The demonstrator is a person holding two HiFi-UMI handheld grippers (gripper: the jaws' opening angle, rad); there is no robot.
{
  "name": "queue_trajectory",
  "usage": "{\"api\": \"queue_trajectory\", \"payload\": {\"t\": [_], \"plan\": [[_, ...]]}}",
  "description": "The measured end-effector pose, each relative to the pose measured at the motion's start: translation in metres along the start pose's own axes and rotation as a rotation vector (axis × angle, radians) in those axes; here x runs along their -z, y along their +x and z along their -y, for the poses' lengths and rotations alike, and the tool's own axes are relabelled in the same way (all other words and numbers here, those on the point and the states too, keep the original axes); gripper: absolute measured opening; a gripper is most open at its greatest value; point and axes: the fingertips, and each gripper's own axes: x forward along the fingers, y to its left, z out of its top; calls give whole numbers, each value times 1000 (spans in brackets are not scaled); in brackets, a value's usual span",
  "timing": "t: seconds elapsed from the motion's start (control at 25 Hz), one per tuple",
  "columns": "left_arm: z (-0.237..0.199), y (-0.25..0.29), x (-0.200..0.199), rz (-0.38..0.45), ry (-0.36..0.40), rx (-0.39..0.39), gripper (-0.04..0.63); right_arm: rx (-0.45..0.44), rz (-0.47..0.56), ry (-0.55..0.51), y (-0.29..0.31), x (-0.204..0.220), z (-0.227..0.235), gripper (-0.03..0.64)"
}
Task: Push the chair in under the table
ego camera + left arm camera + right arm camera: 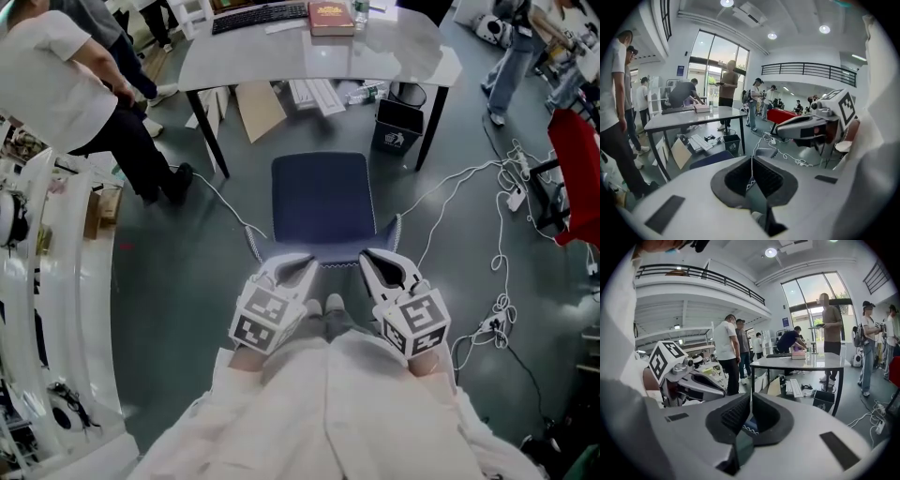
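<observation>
Chair (pixel 322 202), with a dark blue seat, stands on the grey floor well out from the table (pixel 281 58). It lies between the table and the person, roughly in line with the gap between the two black table legs. None of the seat is under the tabletop. The chair's back edge, trimmed with a white zigzag, is on the near side, closest to the person.

Both tools are low in the head view, side by side at that back edge. The left gripper (pixel 300 264) is by its left half and the right gripper (pixel 371 259) by its right half. Each has its jaws pressed together with nothing between them. Each gripper's own view shows a strip of blue seat and zigzag trim just past the closed tips. Whether the tips touch the chair cannot be told.

On the table lie a black keyboard (pixel 260 16) and a red book (pixel 331 18). Under it sit a dark bin (pixel 397 127) near the right leg, a sheet of cardboard (pixel 259 108) and a second, pale keyboard (pixel 319 94). White cables (pixel 469 178) trail across the floor to the right of the chair. A person in a white top (pixel 47 84) stands at the left, and others stand beyond the table.
</observation>
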Motion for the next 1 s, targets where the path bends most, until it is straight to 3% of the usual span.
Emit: {"api": "queue_trajectory", "payload": {"t": [0.6, 0.76, 0.88, 1.0], "plan": [[3, 8, 23, -78, 110, -6, 26, -14, -127, -178, 6, 23, -11, 37], [4, 12, 27, -106, 145, -1, 117, -21, -147, -210, 10, 29, -12, 44], [4, 14, 34, -139, 169, 0, 156, -35, -181, -246, 12, 36, -15, 136], [3, 16, 43, -172, 193, 4, 190, -42, -214, -302, 15, 42, -18, 155]]}}
